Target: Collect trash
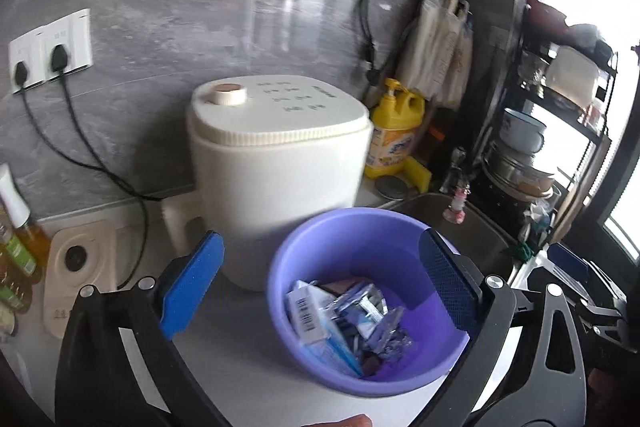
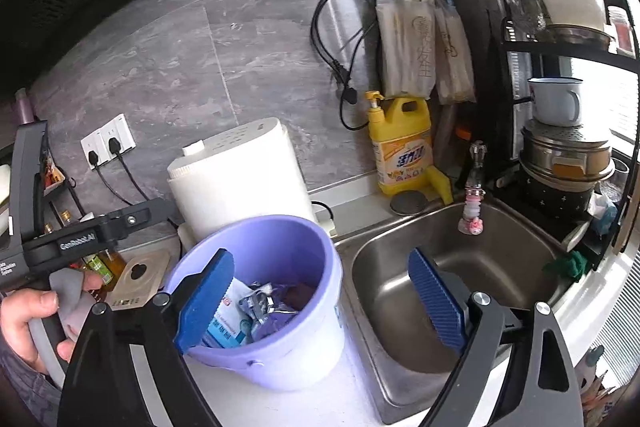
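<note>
Grey marbled wall tiles back a pale kitchen counter (image 2: 352, 403) crowded along its rear edge, with a stainless steel sink (image 2: 400, 347) sunk into its right end. From where I stand the collecting looks mostly done: a round lilac plastic bucket (image 1: 280, 291) sits on the counter just beside the sink's left rim, in front of a white lidded appliance (image 1: 280, 163), and it already holds a heap of rubbish (image 1: 344, 319), crumpled silvery foil wrappers and a flattened white-and-blue carton with a barcode, filling only the bottom. No loose litter shows on the bare counter near the front edge, so what remains is, I'd guess, a last check or carrying the bucket off. The left gripper (image 1: 320, 291) hangs over the bucket with its blue pads spread wide, holding nothing. The right gripper (image 2: 320, 303) is likewise spread and empty, one pad over the bucket, the other over the sink.
</note>
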Demonstrator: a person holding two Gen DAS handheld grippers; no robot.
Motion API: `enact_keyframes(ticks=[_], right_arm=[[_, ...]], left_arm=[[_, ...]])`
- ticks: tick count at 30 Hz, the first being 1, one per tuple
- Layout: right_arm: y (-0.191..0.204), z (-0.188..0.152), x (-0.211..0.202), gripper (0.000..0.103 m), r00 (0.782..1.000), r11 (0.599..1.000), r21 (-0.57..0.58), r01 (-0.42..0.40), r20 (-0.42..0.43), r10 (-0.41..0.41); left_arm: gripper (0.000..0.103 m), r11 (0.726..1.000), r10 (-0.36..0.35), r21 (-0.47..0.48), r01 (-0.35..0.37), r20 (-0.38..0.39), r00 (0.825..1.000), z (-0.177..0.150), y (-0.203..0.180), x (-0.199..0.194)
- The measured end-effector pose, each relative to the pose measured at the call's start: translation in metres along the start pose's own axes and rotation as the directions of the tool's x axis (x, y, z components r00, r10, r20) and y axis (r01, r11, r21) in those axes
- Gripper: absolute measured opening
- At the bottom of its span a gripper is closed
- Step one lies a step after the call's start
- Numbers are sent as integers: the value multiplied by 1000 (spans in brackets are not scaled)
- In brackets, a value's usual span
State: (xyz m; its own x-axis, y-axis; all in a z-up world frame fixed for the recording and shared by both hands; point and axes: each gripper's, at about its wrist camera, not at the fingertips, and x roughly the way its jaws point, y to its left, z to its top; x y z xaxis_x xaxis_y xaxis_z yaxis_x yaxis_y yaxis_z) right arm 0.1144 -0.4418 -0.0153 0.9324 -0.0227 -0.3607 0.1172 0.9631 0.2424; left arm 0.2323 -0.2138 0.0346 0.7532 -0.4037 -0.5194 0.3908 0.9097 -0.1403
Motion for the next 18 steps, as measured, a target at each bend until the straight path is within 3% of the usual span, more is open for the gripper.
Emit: enact_keyframes(ticks=[8, 18], right_arm=[[19, 0, 4, 95, 999, 999, -17, -45, -22, 45], [47, 8, -4, 95, 990, 991, -51, -128, -64, 124]], left_arm=[[97, 998, 64, -25, -64, -1, 998, -5, 23, -25], [97, 987, 159, -23, -159, 6, 987, -11, 42, -62]])
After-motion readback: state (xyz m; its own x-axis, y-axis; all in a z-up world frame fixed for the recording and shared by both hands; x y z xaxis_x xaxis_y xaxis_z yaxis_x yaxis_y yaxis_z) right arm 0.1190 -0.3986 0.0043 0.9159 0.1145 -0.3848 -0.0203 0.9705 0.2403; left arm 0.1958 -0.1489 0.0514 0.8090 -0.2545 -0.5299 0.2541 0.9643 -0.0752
